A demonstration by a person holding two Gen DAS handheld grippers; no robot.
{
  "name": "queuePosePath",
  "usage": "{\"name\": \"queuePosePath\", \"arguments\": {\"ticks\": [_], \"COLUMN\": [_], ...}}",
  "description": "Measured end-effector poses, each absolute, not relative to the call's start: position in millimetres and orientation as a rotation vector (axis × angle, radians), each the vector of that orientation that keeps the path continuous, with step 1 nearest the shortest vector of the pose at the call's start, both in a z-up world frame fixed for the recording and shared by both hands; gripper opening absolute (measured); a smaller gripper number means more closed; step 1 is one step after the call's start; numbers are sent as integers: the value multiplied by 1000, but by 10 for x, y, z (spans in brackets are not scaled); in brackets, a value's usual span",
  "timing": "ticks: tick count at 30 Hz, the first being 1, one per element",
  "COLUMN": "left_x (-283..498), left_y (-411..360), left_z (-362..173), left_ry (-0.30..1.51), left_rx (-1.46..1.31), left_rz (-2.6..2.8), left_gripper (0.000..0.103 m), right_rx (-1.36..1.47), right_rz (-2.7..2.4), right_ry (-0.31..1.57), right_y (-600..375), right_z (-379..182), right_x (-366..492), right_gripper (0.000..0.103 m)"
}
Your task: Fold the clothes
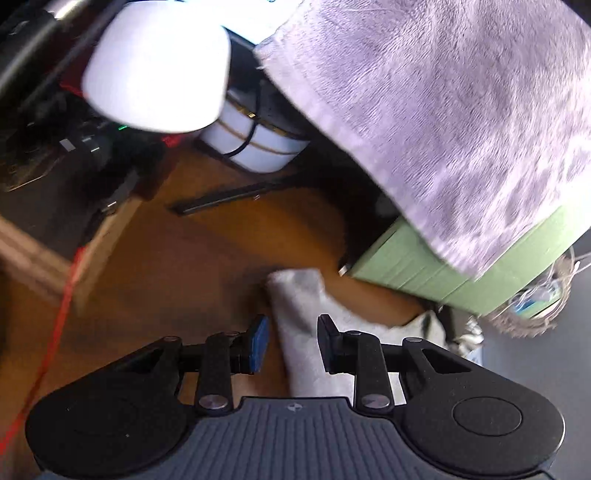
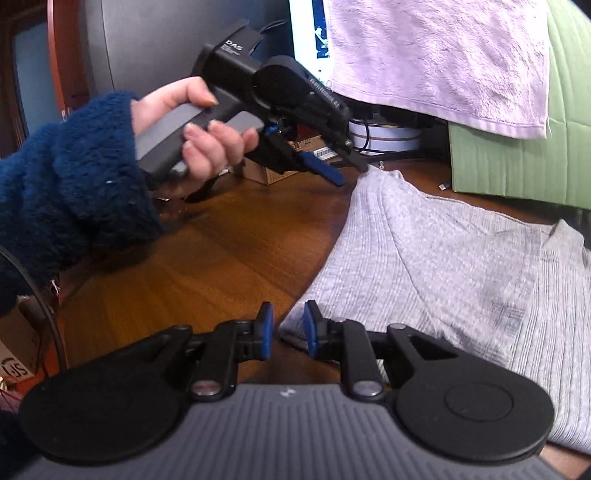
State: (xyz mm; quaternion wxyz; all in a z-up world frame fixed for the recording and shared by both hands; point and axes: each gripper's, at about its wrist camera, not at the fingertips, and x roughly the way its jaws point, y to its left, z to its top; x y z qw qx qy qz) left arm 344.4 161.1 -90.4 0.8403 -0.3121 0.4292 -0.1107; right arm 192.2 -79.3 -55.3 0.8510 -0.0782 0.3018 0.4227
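Between the left gripper [image 1: 292, 341] fingers, parted and not pressing, lies a strip of the grey garment [image 2: 461, 266] on the wooden bench [image 2: 207, 258]; right gripper [image 2: 289, 328] fingers stand slightly apart, empty, at its near corner.

From what I see, I'm working at a desk [image 2: 207, 258] in a lived-in home room that doubles as a computer corner. The wooden top carries a lit monitor [image 2: 308, 33] at the back, with black cables running past a white round device [image 2: 384, 138] beneath it. A lilac towel [image 2: 436, 55] hangs over a green quilted cover [image 2: 517, 162], and a grey ribbed garment [image 2: 461, 266] lies on the wood. A small cardboard box [image 2: 280, 173] with a barcode label and a glowing white lamp [image 1: 155, 70] add to the household clutter
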Motion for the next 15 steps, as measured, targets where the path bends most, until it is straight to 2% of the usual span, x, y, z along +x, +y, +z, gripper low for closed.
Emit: {"name": "queuePosePath", "arguments": {"ticks": [1, 5, 8, 10, 11, 15], "left_x": [3471, 3557, 3602, 3611, 3611, 3572], "left_y": [1587, 1506, 1470, 1460, 1456, 1414], "left_z": [-901, -935, -977, -999, -1009, -1014], "left_ry": [904, 918, 924, 916, 909, 876], "left_rx": [-649, -598, -582, -583, -586, -575], "left_rz": [-228, -173, -146, -125, -113, -83], "left_gripper": [37, 36, 25, 10, 9, 5], "right_rx": [-162, -149, -149, -141, -133, -77], "right_rz": [889, 888, 891, 882, 869, 862], "right_ry": [635, 637, 641, 648, 654, 665], "right_y": [-792, -800, -798, -795, -803, -855], "right_z": [-556, -561, -561, -561, -561, -574], "right_x": [1921, 1924, 1951, 1969, 1980, 1995], "right_gripper": [20, 20, 20, 13, 5, 4]}}
